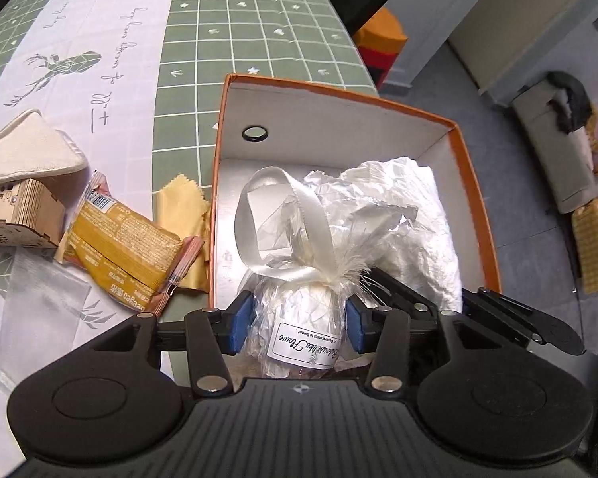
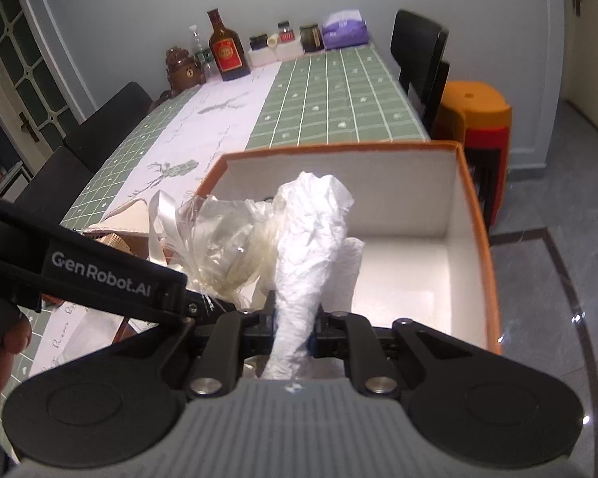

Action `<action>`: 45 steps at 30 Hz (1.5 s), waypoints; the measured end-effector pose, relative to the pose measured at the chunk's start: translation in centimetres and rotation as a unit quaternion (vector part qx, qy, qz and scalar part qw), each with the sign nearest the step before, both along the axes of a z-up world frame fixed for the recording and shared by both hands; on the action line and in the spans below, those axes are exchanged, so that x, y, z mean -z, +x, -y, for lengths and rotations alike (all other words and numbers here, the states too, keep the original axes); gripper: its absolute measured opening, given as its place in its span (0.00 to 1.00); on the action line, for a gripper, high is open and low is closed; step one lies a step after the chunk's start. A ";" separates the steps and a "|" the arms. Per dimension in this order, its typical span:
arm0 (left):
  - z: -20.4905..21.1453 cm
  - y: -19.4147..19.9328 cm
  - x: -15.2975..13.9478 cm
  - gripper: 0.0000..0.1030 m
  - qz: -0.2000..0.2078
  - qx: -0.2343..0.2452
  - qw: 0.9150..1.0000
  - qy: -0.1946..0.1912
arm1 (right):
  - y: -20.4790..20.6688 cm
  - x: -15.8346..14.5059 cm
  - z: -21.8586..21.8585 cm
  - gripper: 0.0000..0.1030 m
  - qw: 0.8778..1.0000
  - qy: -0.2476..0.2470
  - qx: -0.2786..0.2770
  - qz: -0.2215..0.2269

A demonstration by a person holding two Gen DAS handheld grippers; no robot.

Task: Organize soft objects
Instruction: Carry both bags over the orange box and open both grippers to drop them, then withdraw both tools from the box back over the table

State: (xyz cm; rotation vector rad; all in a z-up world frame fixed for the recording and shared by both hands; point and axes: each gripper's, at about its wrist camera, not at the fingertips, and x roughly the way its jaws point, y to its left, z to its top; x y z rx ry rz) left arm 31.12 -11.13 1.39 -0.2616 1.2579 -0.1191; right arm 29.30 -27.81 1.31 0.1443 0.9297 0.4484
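My left gripper (image 1: pixel 299 324) is shut on a cellophane-wrapped white gift pouch (image 1: pixel 299 318) with a white ribbon loop and a label, held over the near edge of an orange box (image 1: pixel 474 183) with a white inside. My right gripper (image 2: pixel 293 332) is shut on a crumpled white tissue (image 2: pixel 311 239), held over the same orange box (image 2: pixel 478 247). The tissue shows in the left wrist view (image 1: pixel 410 207) just right of the pouch. The pouch shows in the right wrist view (image 2: pixel 219 243) left of the tissue, with the left gripper's body (image 2: pixel 99 279) beside it.
Left of the box on the green checked tablecloth (image 1: pixel 259 32) lie a yellow cloth (image 1: pixel 183 207), a yellow snack packet (image 1: pixel 123 251), a wooden box (image 1: pixel 16 215) and a cream fabric piece (image 1: pixel 28 147). Bottles and jars (image 2: pixel 227 47) stand at the table's far end. Chairs and orange stools (image 2: pixel 478 119) stand alongside.
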 end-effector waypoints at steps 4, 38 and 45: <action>0.4 0.6 0.1 0.56 -0.011 0.000 1.000 0.013 | 1.2 1.1 0.2 0.10 0.999 0.023 0.003 -0.035; -3.3 -3.1 -3.1 0.39 0.105 0.044 0.993 -0.026 | 0.7 1.6 -3.9 0.29 0.995 -0.078 0.005 -0.060; -4.5 -5.5 -3.0 0.39 0.171 0.035 0.985 -0.008 | -2.4 -2.1 -4.3 0.40 0.997 -0.074 -0.018 0.022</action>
